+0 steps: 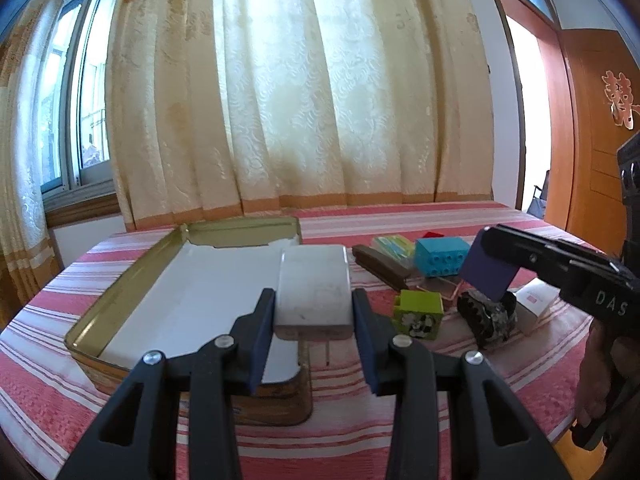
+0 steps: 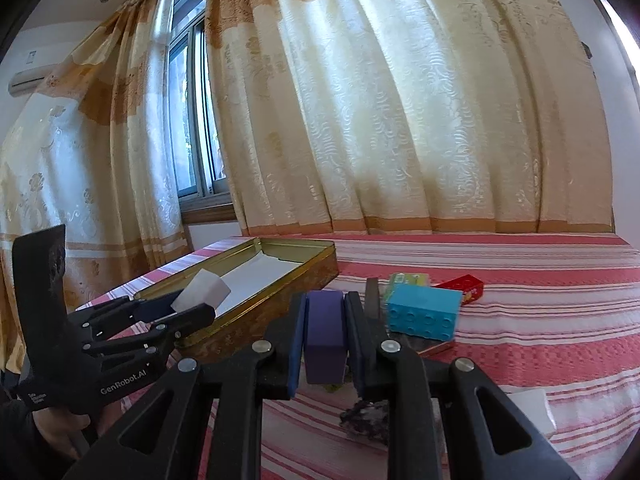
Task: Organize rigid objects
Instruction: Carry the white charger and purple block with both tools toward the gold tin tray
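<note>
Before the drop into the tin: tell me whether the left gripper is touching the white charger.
Touching. The left wrist view shows the left gripper with both pads pressed against the sides of the white charger, no gap.

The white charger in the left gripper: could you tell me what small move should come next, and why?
Probably carry it a little further over the open tin and lower it in: the left gripper grips the white charger above the tin's near corner.

Red-and-white striped cloth (image 1: 400, 420) — gold tin (image 1: 120, 280), white inside. A purple block (image 2: 325, 336), a turquoise brick (image 2: 424, 312), a lime-green brick (image 1: 418, 312) — cream-and-orange curtain (image 1: 300, 80).
</note>
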### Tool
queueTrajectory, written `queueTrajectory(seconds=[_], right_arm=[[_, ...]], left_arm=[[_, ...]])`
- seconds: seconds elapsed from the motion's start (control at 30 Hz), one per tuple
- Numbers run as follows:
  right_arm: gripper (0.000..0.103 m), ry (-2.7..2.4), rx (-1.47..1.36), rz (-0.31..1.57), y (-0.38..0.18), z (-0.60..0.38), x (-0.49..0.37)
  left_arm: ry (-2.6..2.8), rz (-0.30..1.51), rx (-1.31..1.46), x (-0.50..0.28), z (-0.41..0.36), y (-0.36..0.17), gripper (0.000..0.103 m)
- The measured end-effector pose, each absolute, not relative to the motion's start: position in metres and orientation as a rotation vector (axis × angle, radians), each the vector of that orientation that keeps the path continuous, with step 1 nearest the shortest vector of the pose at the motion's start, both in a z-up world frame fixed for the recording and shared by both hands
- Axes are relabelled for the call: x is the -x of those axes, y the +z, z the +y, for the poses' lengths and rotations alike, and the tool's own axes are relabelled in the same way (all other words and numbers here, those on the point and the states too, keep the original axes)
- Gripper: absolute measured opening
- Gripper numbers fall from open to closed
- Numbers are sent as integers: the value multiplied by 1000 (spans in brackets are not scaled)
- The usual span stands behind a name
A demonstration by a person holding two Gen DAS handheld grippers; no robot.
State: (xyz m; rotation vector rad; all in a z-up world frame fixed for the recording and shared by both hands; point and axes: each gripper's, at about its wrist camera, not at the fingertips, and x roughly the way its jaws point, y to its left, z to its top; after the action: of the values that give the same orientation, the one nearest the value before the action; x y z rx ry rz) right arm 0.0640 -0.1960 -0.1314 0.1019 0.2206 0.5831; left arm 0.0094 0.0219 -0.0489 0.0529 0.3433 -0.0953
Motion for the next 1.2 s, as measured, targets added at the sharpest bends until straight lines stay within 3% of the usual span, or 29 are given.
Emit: queueTrajectory(seconds=[1.2], right_arm=[[21,686,-77,254,-129,-138,-67]], left_arm=[[-52,336,58,-12,71,-45,37]])
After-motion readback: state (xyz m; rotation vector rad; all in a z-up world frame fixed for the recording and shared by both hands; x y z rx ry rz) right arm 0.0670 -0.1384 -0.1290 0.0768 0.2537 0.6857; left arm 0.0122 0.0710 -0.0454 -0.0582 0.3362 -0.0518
